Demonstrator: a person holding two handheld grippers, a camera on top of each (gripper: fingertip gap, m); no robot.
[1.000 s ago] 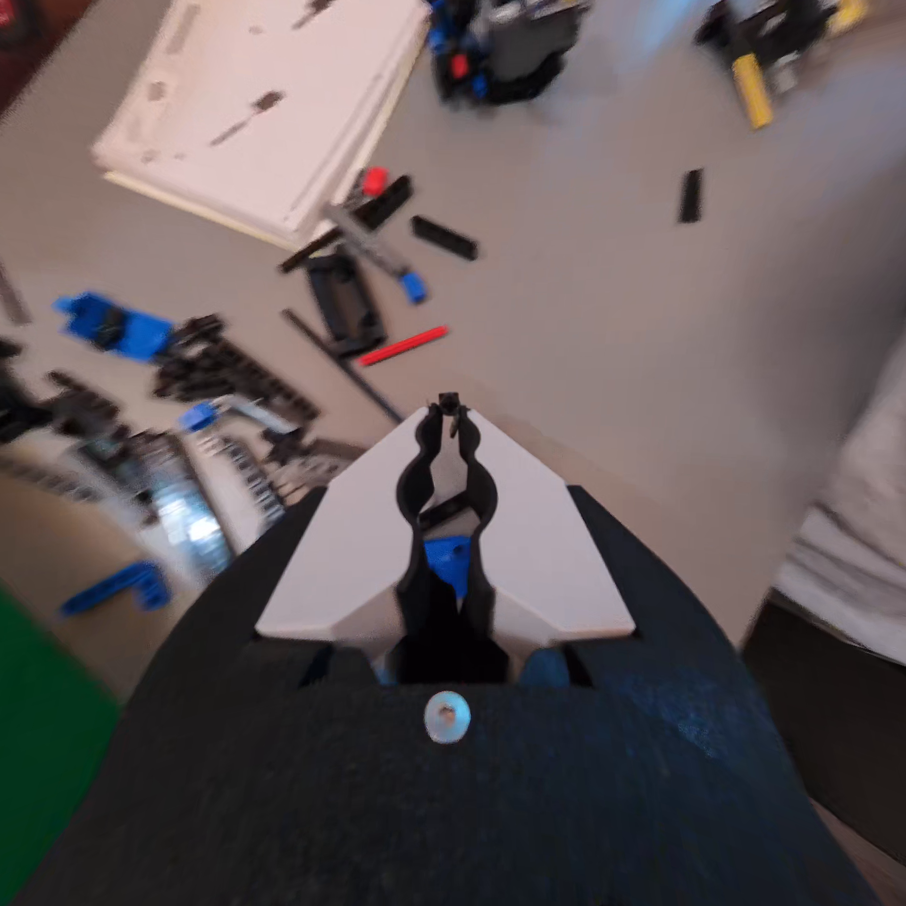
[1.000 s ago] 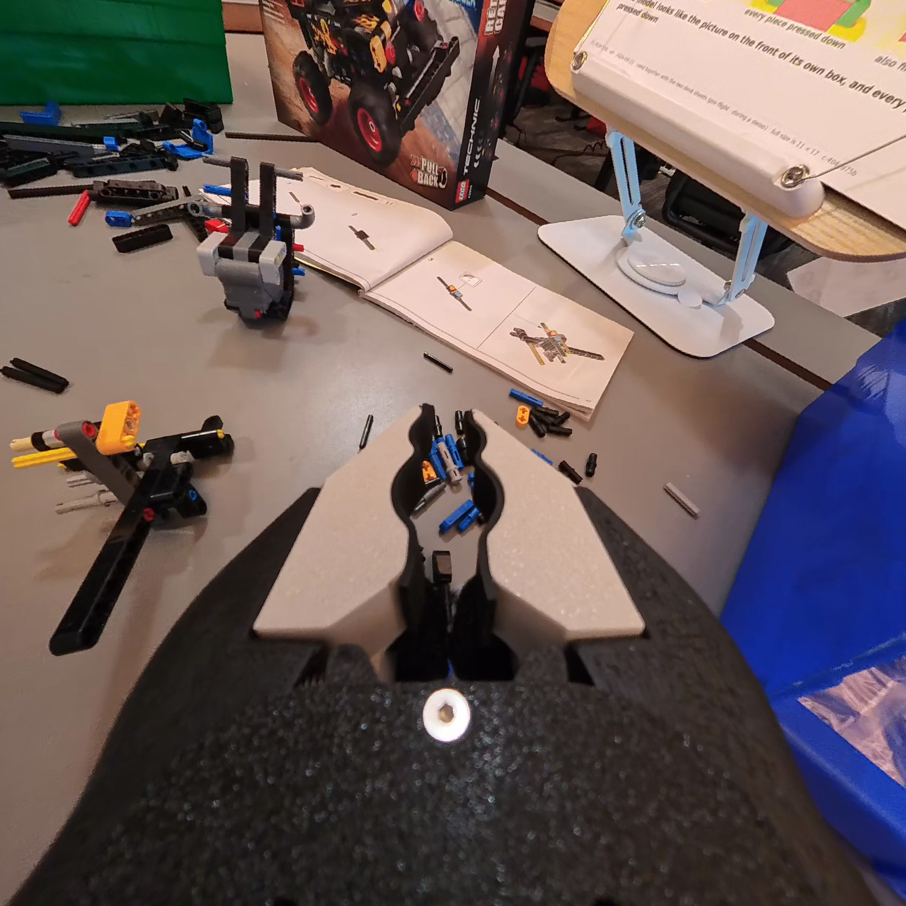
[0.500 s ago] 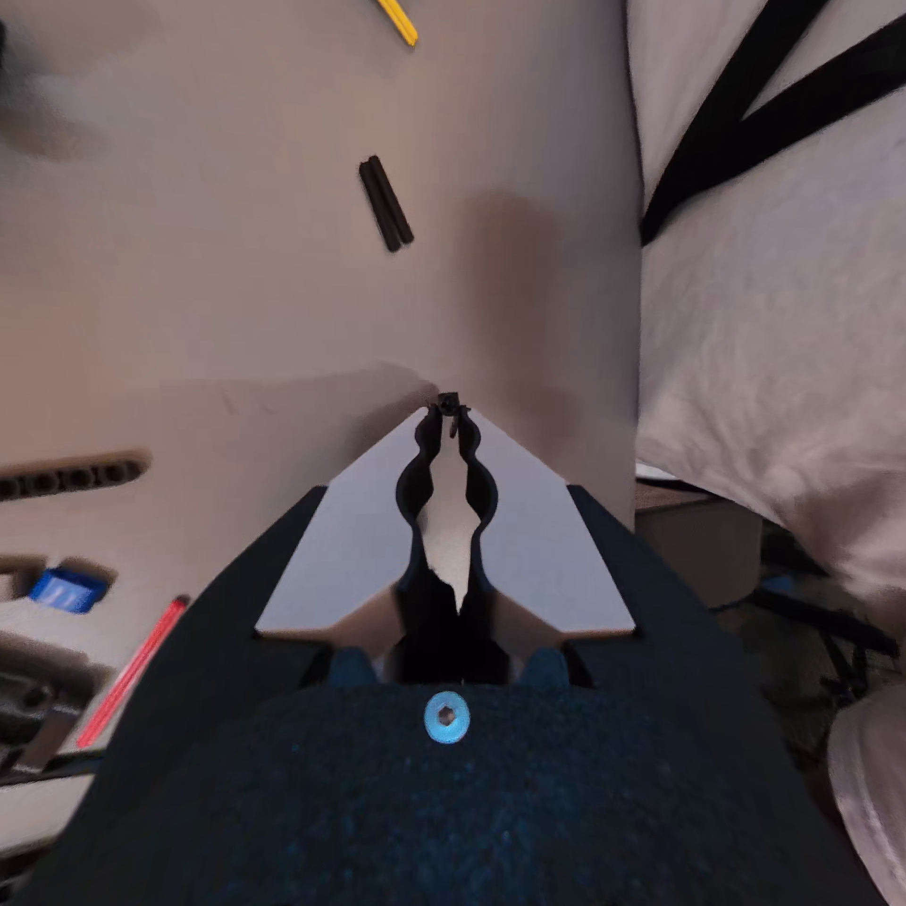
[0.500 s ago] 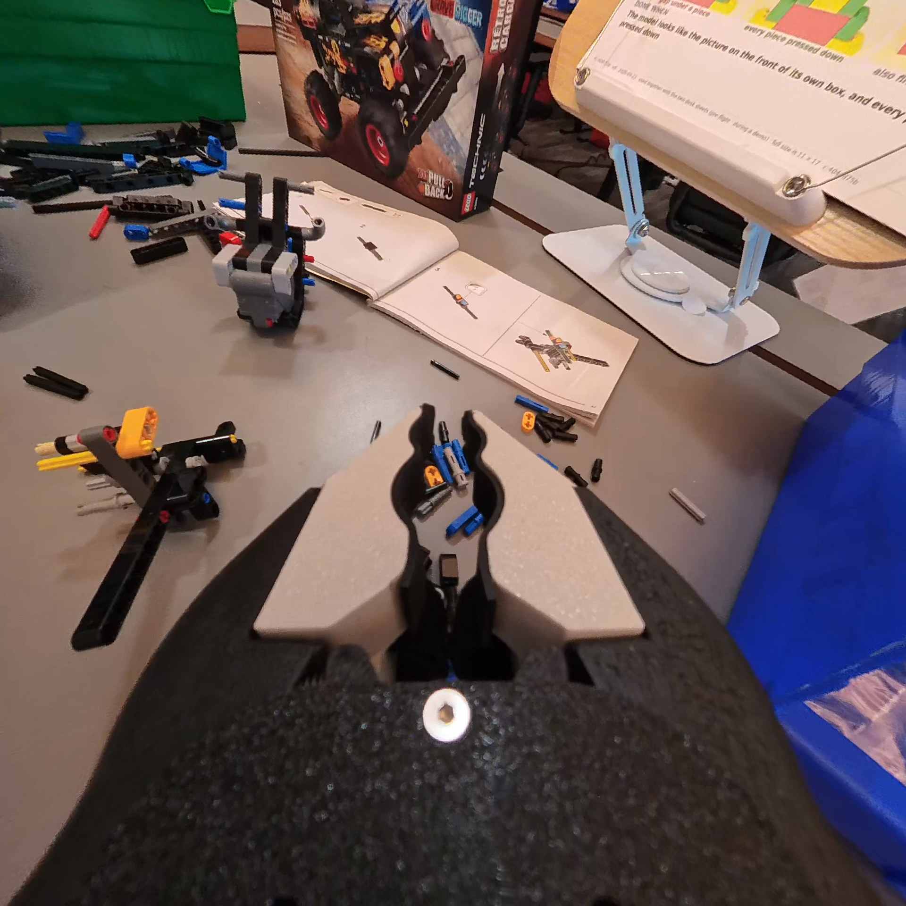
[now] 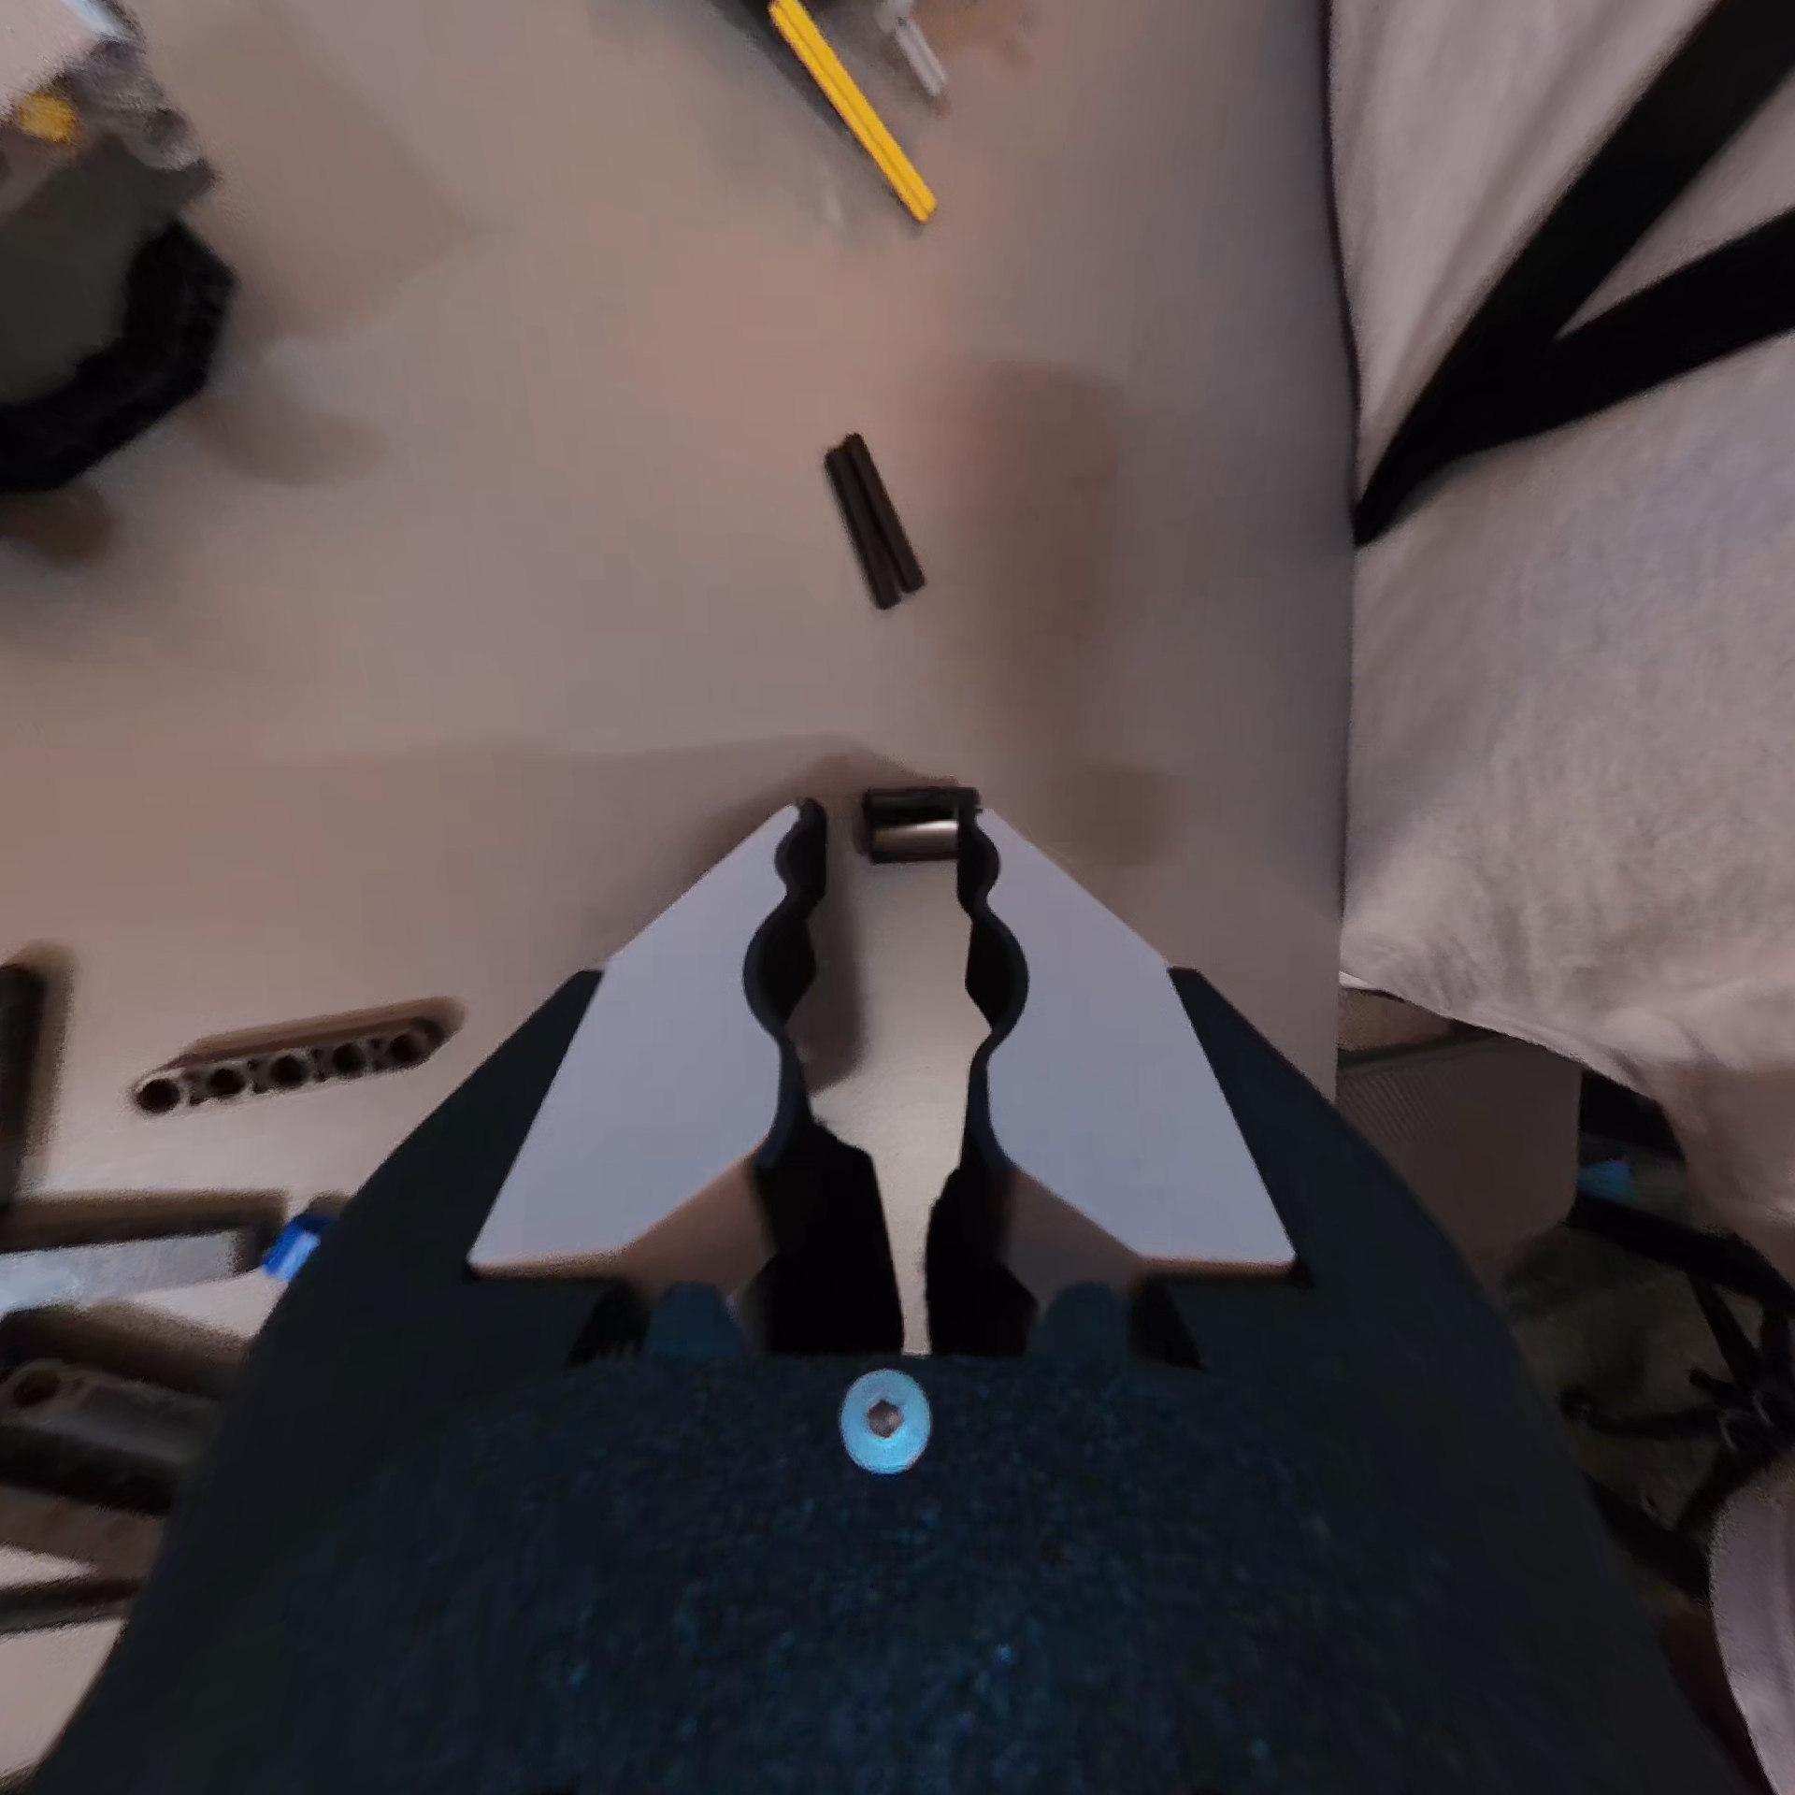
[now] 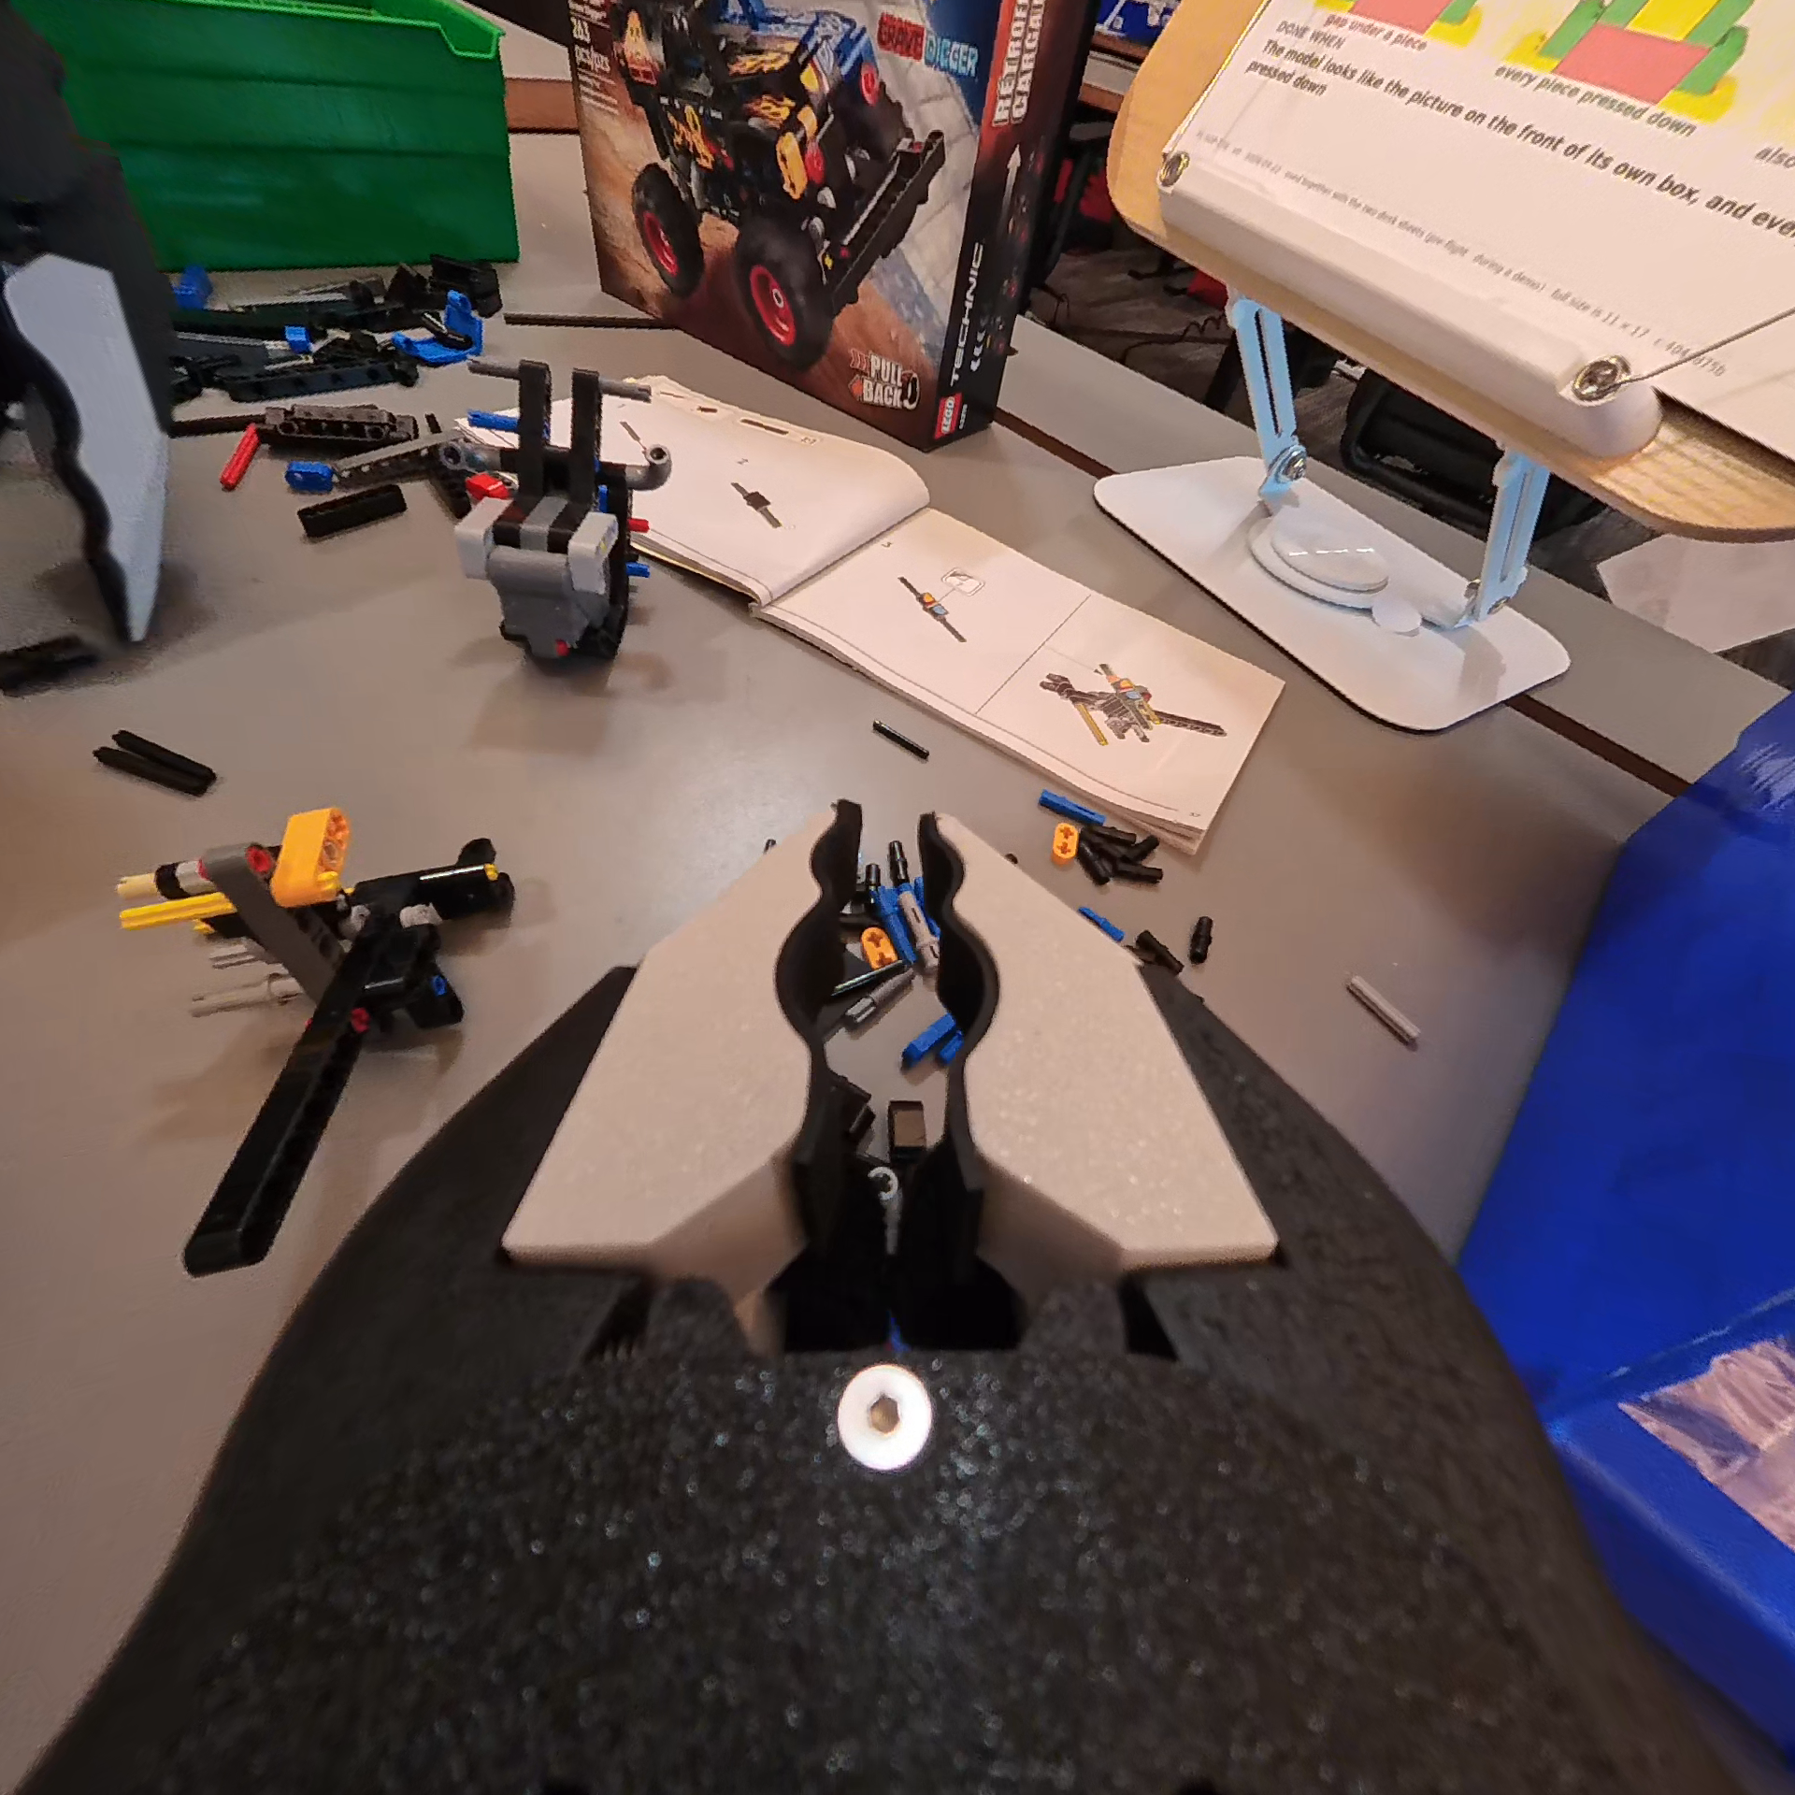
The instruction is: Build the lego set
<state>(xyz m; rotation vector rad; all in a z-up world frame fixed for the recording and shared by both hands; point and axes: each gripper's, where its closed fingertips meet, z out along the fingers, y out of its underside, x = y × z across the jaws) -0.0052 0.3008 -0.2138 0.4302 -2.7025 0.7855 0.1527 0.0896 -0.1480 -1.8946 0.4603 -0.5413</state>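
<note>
My left gripper [image 5: 889,821] stands spread at frame centre, a small black plastic pin [image 5: 913,826] lying loose against the right fingertip, not pinched. I judge it light, stiff and slippery (it would roll); best taken across its middle. My right gripper [image 6: 889,840] is slightly parted and empty, above the scattered blue and black connector pegs [image 6: 908,923]. The half-built black, yellow and grey beam assembly [image 6: 321,932] lies at left.

A grey tabletop [image 6: 602,777] carries an open instruction booklet [image 6: 932,602], the set's box [image 6: 806,204] standing upright behind it, and a white stand base [image 6: 1360,622]. Two partly built models [image 6: 554,544] [image 6: 321,932] sit among loose pins [image 6: 1107,855], with two black rods [image 6: 155,762] apart.
</note>
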